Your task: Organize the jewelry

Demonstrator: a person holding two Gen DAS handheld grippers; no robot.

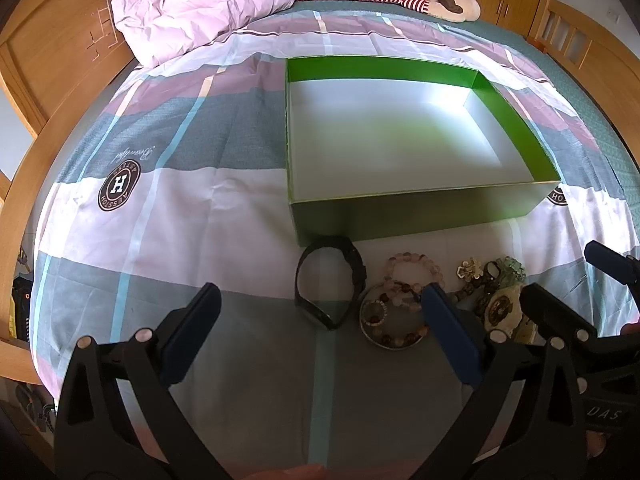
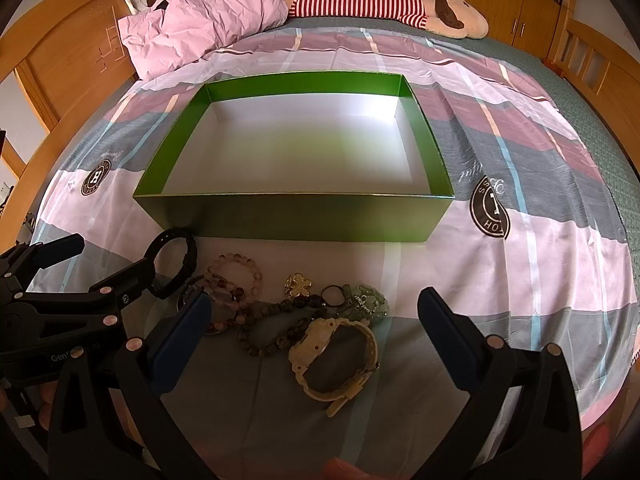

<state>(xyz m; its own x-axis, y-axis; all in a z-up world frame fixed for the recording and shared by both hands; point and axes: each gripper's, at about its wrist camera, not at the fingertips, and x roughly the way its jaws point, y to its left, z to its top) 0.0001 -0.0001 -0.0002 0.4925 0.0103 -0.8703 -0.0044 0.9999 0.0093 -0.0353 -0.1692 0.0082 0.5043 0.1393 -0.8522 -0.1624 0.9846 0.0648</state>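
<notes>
Jewelry lies in a loose cluster on the bedspread (image 2: 520, 272), just in front of the near wall of the green box (image 2: 296, 216), whose white floor holds nothing. From the right wrist view, a black band (image 2: 188, 258) sits at ten o'clock of the cluster, pink bead bracelets (image 2: 236, 276) just right of it, a gold flower brooch (image 2: 298, 284) near the middle, dark bead strands (image 2: 276, 328) below, a pale green stone piece (image 2: 370, 298) at two o'clock, and a cream wristwatch (image 2: 340, 354) at five o'clock. Both grippers hover low over the cover with fingers spread wide, gripping nothing: the right gripper (image 2: 314, 312) frames the watch, the left gripper (image 1: 320, 308) frames the black band. Round badges printed on the bedspread show a large "H"; the ring lettering is partly legible, "HO" at the right. A pink pillow (image 2: 204, 20) and striped plush toy (image 2: 360, 2) lie at twelve o'clock.
</notes>
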